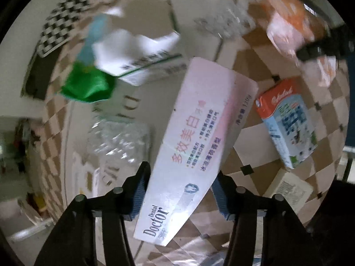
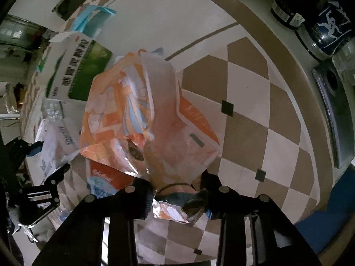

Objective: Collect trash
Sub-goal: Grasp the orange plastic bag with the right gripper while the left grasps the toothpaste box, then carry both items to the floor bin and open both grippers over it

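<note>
Between the left gripper's (image 1: 180, 190) closed fingers: toothpaste box (image 1: 195, 141); right gripper (image 2: 178, 197) clamps orange wrapper (image 2: 144, 119) (crumpled).

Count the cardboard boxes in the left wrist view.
4: toothpaste box between the left jaws, milk carton at right, beige box below it, green-and-white box upper left. Clutter may hide more.
</note>
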Available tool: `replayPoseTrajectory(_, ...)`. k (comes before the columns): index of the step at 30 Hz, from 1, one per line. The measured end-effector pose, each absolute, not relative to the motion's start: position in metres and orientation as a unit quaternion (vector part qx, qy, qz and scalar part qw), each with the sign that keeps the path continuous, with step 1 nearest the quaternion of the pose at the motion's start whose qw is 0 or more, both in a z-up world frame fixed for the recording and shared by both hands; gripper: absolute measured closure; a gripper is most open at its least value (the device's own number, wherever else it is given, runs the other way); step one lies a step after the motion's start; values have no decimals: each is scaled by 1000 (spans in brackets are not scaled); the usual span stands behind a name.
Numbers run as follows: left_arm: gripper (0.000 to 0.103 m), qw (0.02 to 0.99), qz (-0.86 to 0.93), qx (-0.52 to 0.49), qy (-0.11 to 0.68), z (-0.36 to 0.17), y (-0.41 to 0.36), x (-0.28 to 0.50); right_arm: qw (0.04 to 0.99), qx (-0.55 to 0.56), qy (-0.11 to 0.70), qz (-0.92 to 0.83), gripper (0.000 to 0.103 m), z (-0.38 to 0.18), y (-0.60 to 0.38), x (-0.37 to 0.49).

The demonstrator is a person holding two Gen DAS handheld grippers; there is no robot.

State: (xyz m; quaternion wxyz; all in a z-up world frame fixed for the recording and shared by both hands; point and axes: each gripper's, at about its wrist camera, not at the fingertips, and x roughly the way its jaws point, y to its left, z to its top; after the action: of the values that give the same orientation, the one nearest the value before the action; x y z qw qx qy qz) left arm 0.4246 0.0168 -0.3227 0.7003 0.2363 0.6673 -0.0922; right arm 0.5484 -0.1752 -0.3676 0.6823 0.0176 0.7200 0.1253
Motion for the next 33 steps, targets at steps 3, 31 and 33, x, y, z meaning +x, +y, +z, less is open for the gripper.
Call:
replayPoseTrajectory(3, 53, 720, -64, 215, 657, -304, 22, 413, 689, 24, 712, 132, 71, -356, -173, 541)
replayPoseTrajectory(31, 53, 706, 156, -241, 648, -329, 88, -26, 650, 4, 717, 252, 76, -322, -115, 130)
replayPoseTrajectory(33, 53, 670, 162, -290, 664, -374, 89, -53, 626, -9, 739, 249, 76, -351, -113, 101)
